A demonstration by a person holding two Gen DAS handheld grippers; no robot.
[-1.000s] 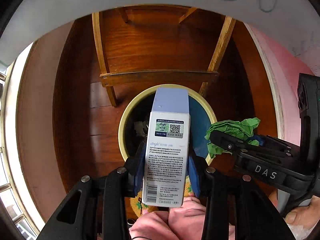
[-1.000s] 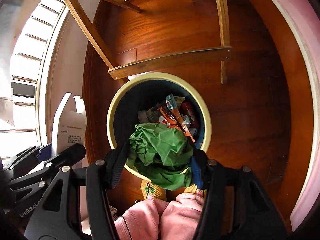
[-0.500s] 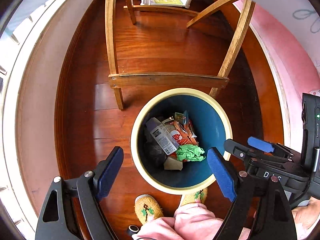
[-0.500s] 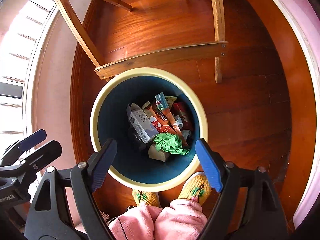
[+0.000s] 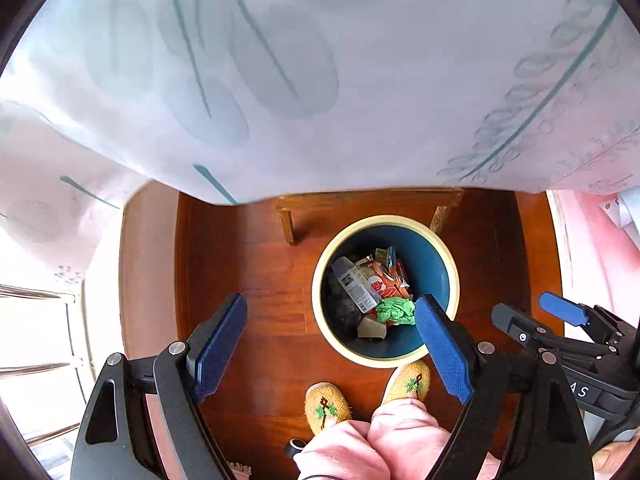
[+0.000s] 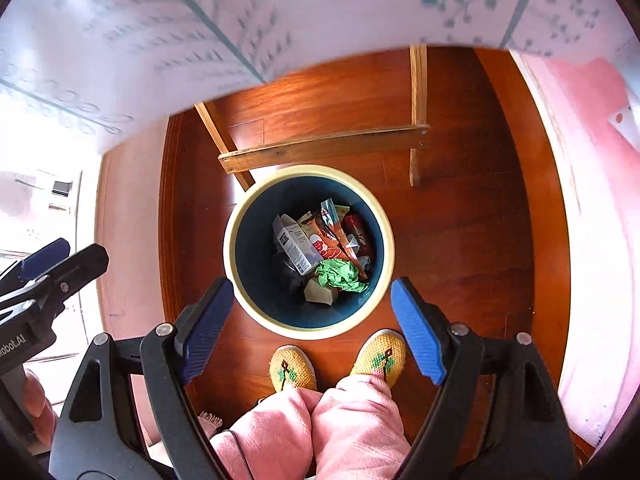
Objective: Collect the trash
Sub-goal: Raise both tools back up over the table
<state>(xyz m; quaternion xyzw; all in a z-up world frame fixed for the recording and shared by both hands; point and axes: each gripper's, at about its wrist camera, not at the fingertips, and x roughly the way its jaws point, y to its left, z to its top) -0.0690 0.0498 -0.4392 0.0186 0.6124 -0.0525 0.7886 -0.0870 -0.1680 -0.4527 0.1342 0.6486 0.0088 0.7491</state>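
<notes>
Tablecloth [image 5: 320, 80] overhead; bin [image 6: 310, 172] mouth unobstructed.

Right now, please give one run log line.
left gripper: open | right gripper: open | carton, green paper: in bin

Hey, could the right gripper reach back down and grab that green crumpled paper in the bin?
Probably yes. The right gripper is open and empty above the bin, and the green crumpled paper lies on top of the other trash with nothing covering it.
</notes>
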